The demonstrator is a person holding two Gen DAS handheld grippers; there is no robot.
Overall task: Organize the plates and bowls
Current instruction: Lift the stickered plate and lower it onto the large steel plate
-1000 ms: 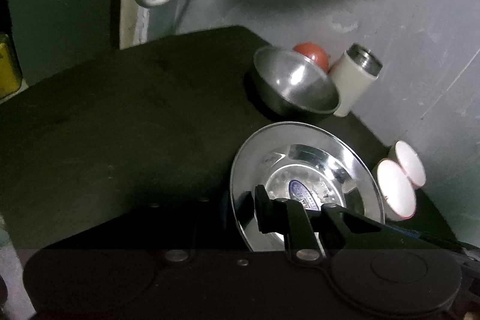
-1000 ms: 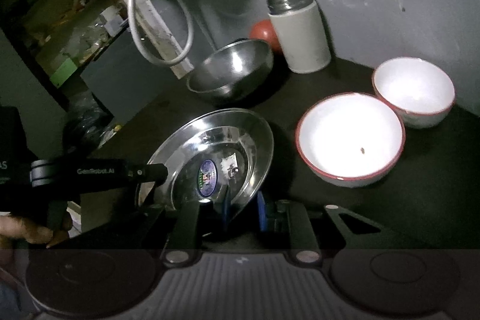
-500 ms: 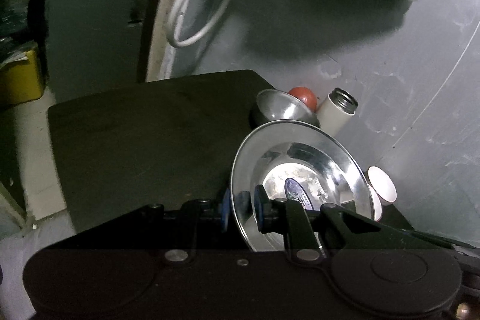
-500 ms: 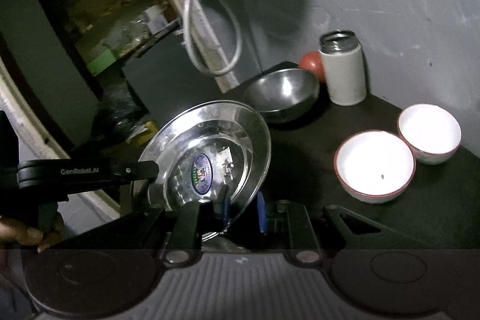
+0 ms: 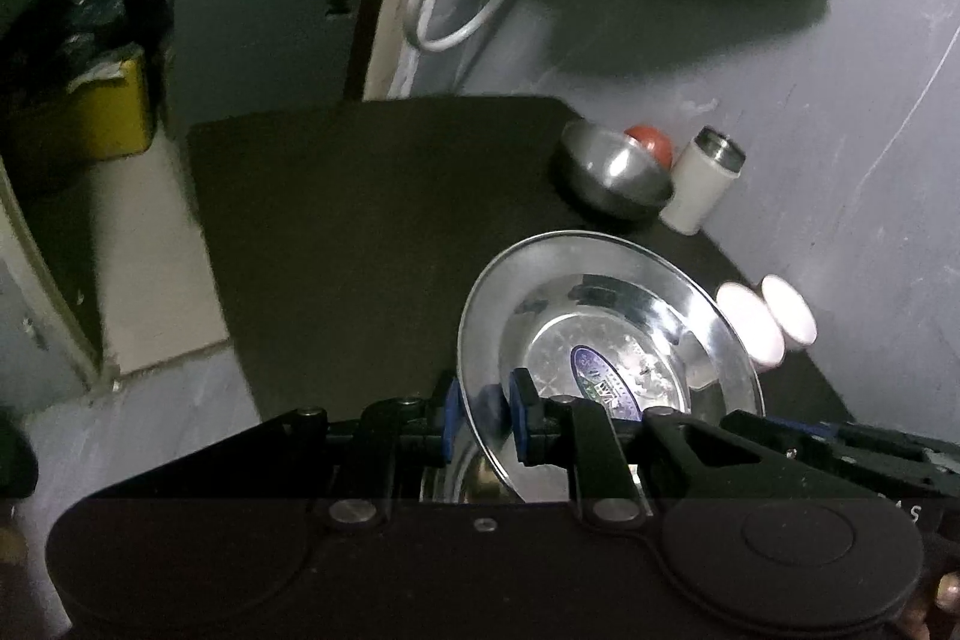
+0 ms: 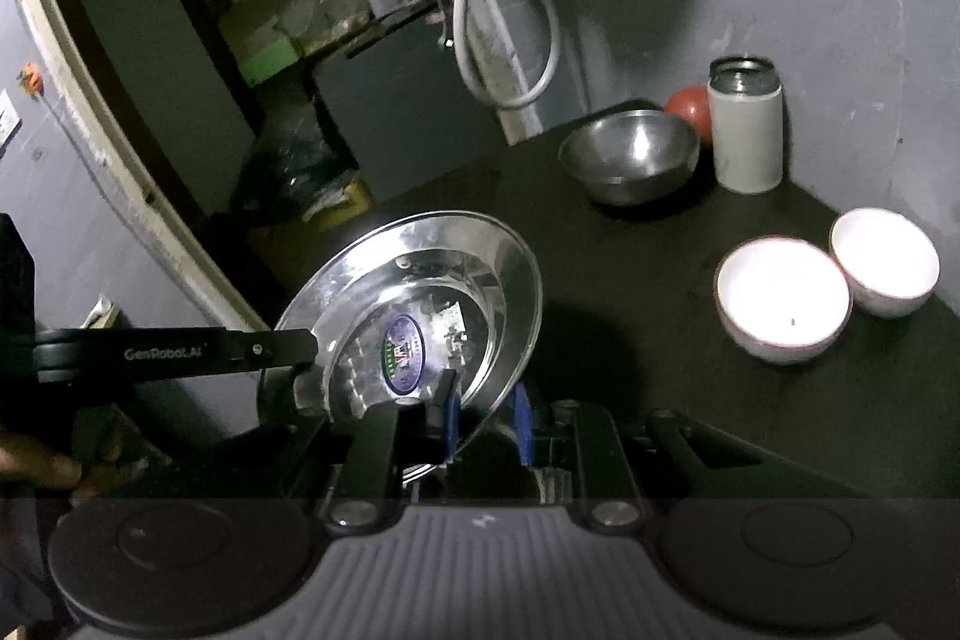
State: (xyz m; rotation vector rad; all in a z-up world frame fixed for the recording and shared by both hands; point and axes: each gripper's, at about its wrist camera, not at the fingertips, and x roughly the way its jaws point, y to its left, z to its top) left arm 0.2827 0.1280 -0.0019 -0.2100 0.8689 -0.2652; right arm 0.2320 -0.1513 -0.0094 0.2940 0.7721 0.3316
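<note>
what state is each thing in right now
steel plate: tilted, lifted off the table, pinched at its rim by both tools
left tool: shut on the rim
right tool: shut on the rim
steel bowl: upright, empty
two white bowls: upright, side by side
white flask: upright

Dark tabletop [image 6: 630,292], matte, wall on far side. Ahead of right gripper [image 6: 485,418], far edge: steel bowl [image 6: 630,154], white steel-capped flask [image 6: 746,133] upright just right of it, red round thing [image 6: 690,103] behind, prob. a ball. Ahead-right: two white red-rimmed bowls [image 6: 783,298] [image 6: 883,261] touching.
</note>
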